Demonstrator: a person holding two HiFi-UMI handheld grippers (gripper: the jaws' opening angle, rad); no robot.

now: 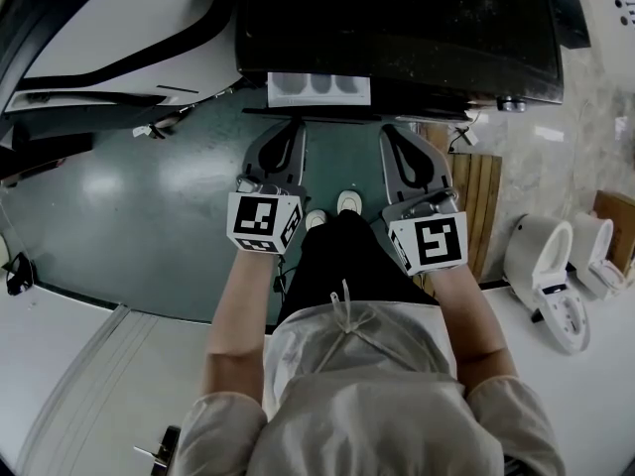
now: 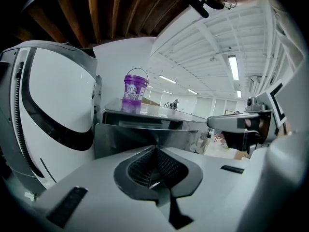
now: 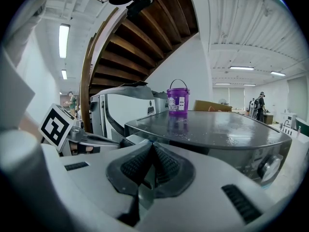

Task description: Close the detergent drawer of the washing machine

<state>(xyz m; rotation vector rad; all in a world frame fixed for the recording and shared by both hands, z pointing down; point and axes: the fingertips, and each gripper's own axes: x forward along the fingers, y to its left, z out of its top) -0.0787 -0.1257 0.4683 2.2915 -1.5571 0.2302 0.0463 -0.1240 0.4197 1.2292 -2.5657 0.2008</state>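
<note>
Green floor [image 1: 149, 196] is spreading below the washing machine [image 1: 397, 28], detergent drawer [image 1: 318, 89] jutting from its front edge; left gripper [image 1: 288, 132] and right gripper [image 1: 399, 135] are hovering near, fingers together.

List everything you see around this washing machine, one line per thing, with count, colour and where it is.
washing machine: one, dark top, straight ahead of both grippers
detergent drawer: one, pale, pulled out from the machine's front
bucket: one, purple, standing on the machine's top
appliance: one, white with a black curved band, left of the washing machine
staircase: one, brown wood, overhead
slat panel: one, brown wood, on the floor to the right
toilets: two, white, far right on the floor
shoes: two, white, on the green floor between the grippers
left gripper: one, grey, jaws together, nothing between
right gripper: one, grey, jaws together, nothing between
</note>
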